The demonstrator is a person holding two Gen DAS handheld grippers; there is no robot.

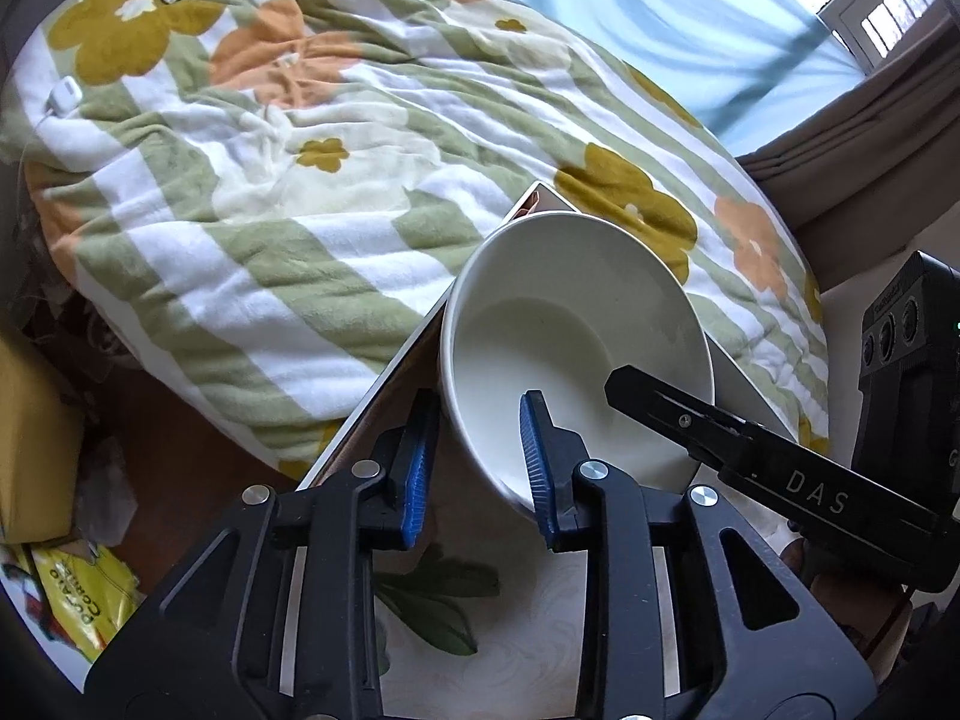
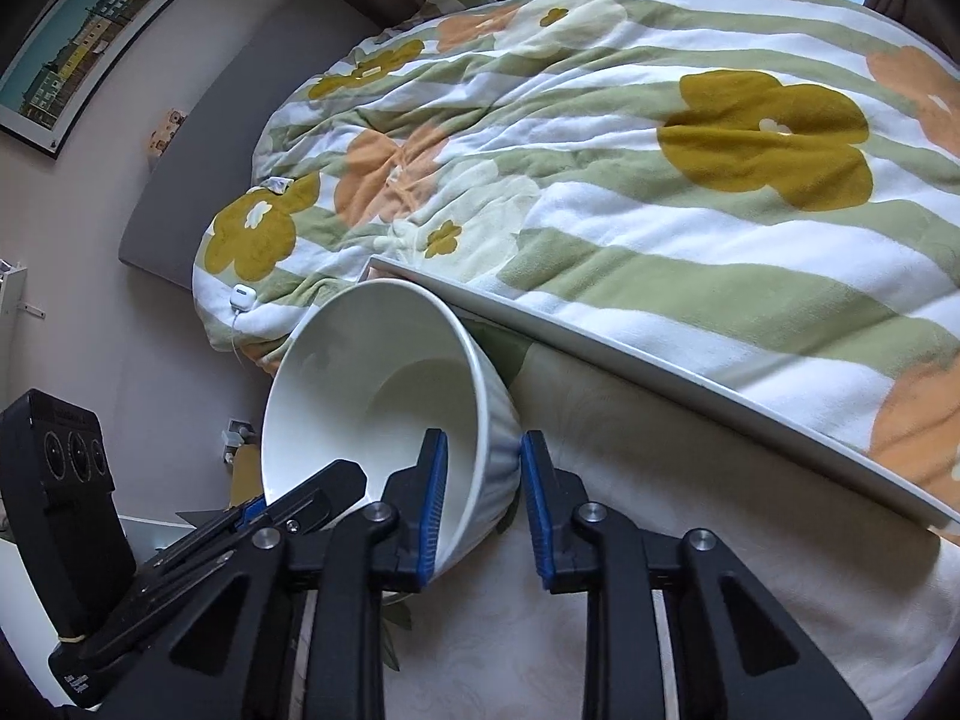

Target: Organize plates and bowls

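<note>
Left wrist view first: the left hand-held gripper (image 1: pixel 480 468) has its blue-padded fingers on either side of the near wall of a white bowl (image 1: pixel 570 336), one pad outside the rim and one inside, the jaws narrow; whether the pads actually press the wall I cannot tell. The bowl is tilted, its mouth turned toward this gripper, and sits just ahead of it over a pale tabletop (image 1: pixel 480 630) with a leaf print. To this gripper's right, the other tool's black finger reaches into the bowl's far side. Ahead and to the left of the bowl lies a bed with a striped, flowered blanket (image 1: pixel 270 180); a yellow packet (image 1: pixel 78 606) lies low at the left. Right wrist view: the right hand-held gripper (image 2: pixel 483 495) straddles the ribbed wall of the same bowl (image 2: pixel 384 378), left pad inside, right pad at the outer wall, jaws narrow and seemingly closed on it. The bowl leans to this gripper's left, near the tabletop's (image 2: pixel 690 480) raised white edge, with the blanket (image 2: pixel 600 180) beyond and a framed picture (image 2: pixel 90 30) on the wall far left. As for progress, I judge the work barely started: only this one bowl shows, held between both tools and not set down upright. No plates, no other bowls and no finished stack are in sight, so sorting and stacking appear to lie ahead.
</note>
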